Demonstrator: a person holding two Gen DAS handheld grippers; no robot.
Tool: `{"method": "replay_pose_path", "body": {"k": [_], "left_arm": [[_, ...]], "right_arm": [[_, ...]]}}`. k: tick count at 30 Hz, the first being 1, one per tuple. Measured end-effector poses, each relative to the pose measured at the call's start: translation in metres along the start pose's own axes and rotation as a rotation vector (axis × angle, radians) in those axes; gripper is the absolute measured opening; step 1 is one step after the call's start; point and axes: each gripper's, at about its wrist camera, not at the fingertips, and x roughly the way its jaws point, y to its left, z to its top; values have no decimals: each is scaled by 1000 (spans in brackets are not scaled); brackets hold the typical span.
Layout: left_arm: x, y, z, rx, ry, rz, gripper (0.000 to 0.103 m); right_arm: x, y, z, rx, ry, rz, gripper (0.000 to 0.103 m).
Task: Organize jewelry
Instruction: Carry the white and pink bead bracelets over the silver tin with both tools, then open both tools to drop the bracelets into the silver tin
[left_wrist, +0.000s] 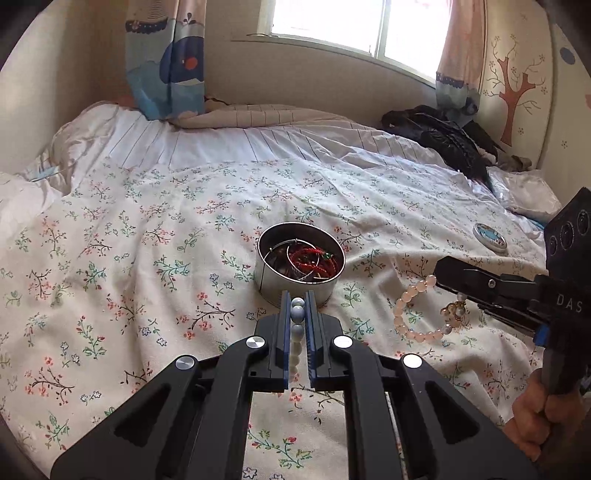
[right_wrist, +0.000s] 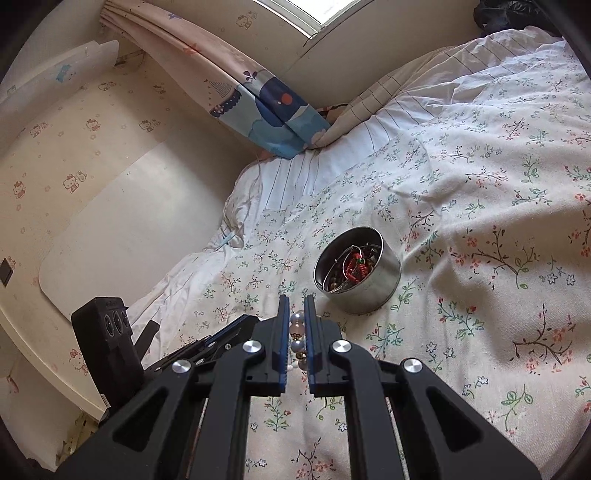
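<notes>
A round metal tin (left_wrist: 295, 288) (right_wrist: 369, 295) stands open on the floral bedspread and holds red cord bracelets (left_wrist: 314, 258) and thin wire hoops. My left gripper (left_wrist: 297, 302) is shut on a pale blue-white bead bracelet (left_wrist: 297, 314), just in front of the tin. My right gripper (right_wrist: 296, 306) is shut on a pink bead bracelet (right_wrist: 298, 326) with gold charms; in the left wrist view this bracelet (left_wrist: 410, 314) hangs from the right gripper's fingers (left_wrist: 454, 277), to the right of the tin.
The tin's round lid (left_wrist: 490, 238) lies on the bed at the right. A black jacket (left_wrist: 450, 140) lies at the far right by the wall. Curtains (left_wrist: 166, 62) hang by the window. The bed's left edge meets a wall (right_wrist: 110, 206).
</notes>
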Motion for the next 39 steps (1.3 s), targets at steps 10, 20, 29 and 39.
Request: {"method": "replay_pose_path", "body": {"k": [10,20,29,39], "left_arm": [[8,8,22,-76,-54,-59,7],[34,9,47,-153,-77,-158,7],[84,20,61,-238,-20,-202,7],[93,52,60,-309,-13,-44,38]], "right_arm": [[25,-6,23,34,-21,27,9],[50,-15,44,42,-39,42,9],[83,-30,61,68,-26,47,9],[104,-32,64,83,12,53,35]]}}
